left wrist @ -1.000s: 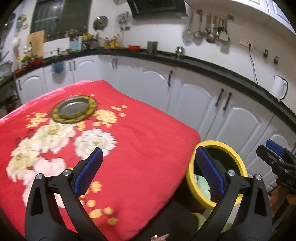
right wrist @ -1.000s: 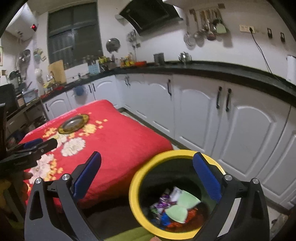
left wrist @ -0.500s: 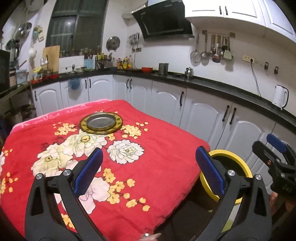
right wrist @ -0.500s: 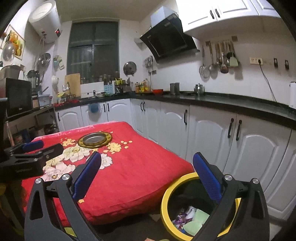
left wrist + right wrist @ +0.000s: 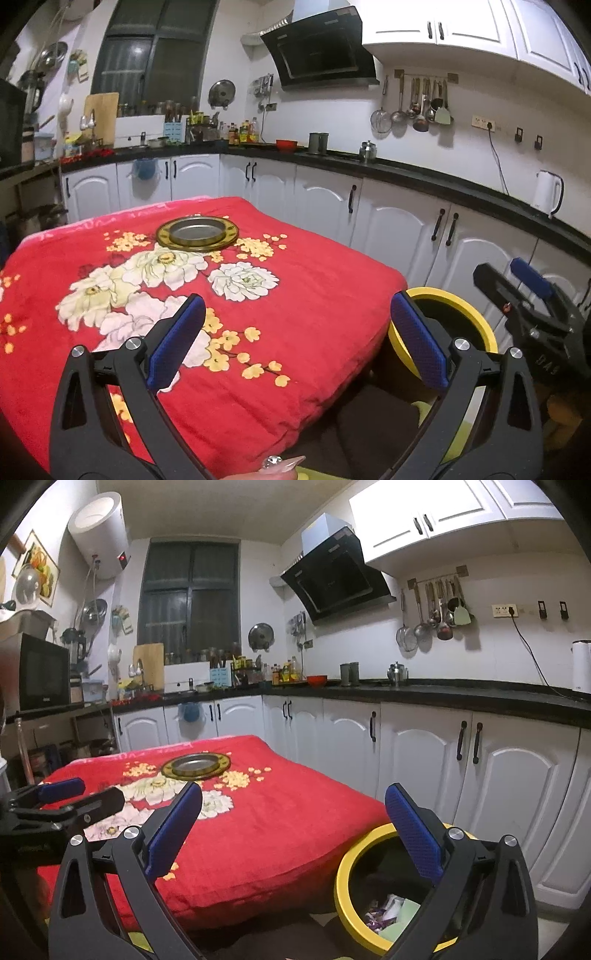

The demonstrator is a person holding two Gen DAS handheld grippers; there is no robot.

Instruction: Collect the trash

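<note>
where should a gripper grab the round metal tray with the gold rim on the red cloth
Grip the round metal tray's gold rim at its near edge, coming in low from the front. It lies flat on the red floral cloth, so only the slightly raised rim gives a lip to pinch. Both grippers are open and empty.

bin (image 5: pixel 345 877): lower rim cut off | trash (image 5: pixel 386 914): crumpled wrappers, perhaps; partly hidden

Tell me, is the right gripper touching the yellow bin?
Cannot tell. In the right wrist view the open right gripper has one finger overlapping the yellow bin rim, with no visible gap or contact; the left wrist view doesn't settle it.
</note>
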